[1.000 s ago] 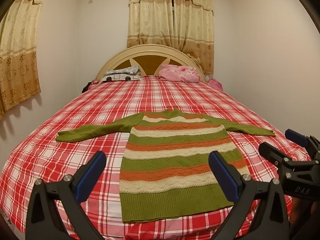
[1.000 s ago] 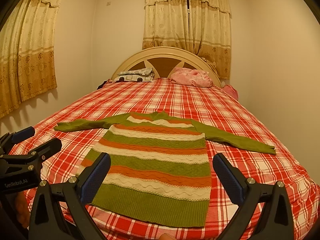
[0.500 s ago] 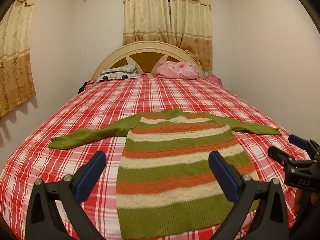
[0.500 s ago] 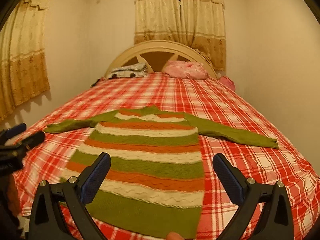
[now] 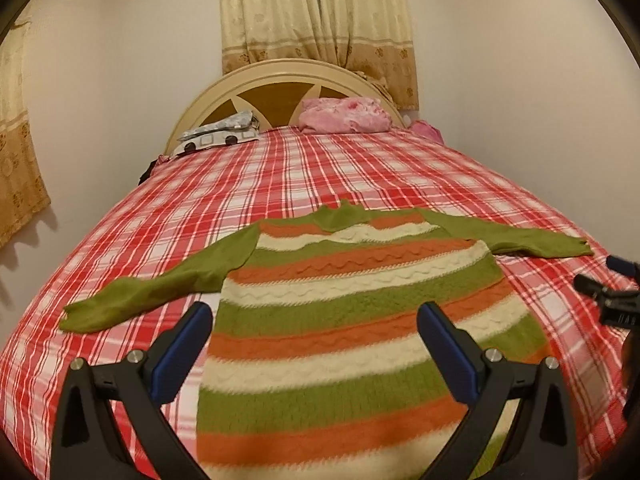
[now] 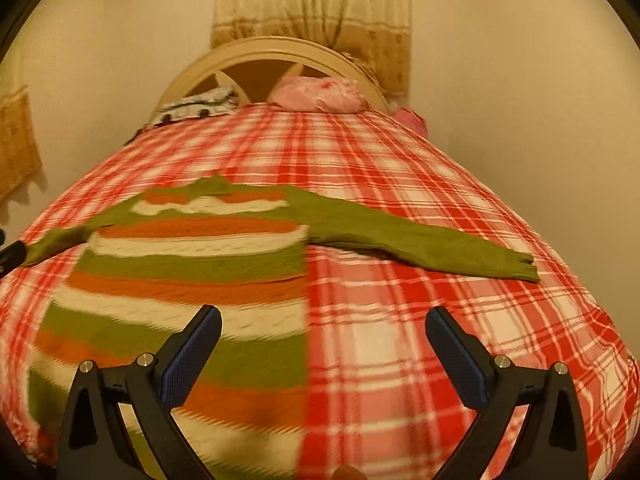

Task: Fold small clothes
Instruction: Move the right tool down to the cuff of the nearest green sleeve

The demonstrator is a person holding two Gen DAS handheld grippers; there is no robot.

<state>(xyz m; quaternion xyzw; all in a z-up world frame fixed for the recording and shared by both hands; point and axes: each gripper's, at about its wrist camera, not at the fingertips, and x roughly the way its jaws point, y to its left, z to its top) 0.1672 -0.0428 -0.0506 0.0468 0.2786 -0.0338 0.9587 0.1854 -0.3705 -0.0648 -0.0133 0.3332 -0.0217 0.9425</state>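
Observation:
A small knitted sweater [image 5: 352,312] with green, orange and cream stripes lies flat on the red plaid bed [image 5: 360,168], both green sleeves spread out sideways. My left gripper [image 5: 314,344] hangs open over its lower body, nothing between the fingers. In the right wrist view the sweater [image 6: 192,264] fills the left half, its right sleeve [image 6: 420,244] stretching to the right. My right gripper [image 6: 323,346] is open above the sweater's right side edge and holds nothing. The right gripper's tip [image 5: 608,292] shows at the right edge of the left wrist view.
A pink bundle of cloth [image 5: 346,114] and a patterned pillow [image 5: 218,138] lie by the cream headboard [image 5: 280,84]. Curtains [image 5: 320,20] hang behind it. Walls close in on both sides of the bed.
Both grippers have moved forward and lower toward the sweater, which now looks larger. The right gripper has shifted toward the sweater's right side. Both stay open.

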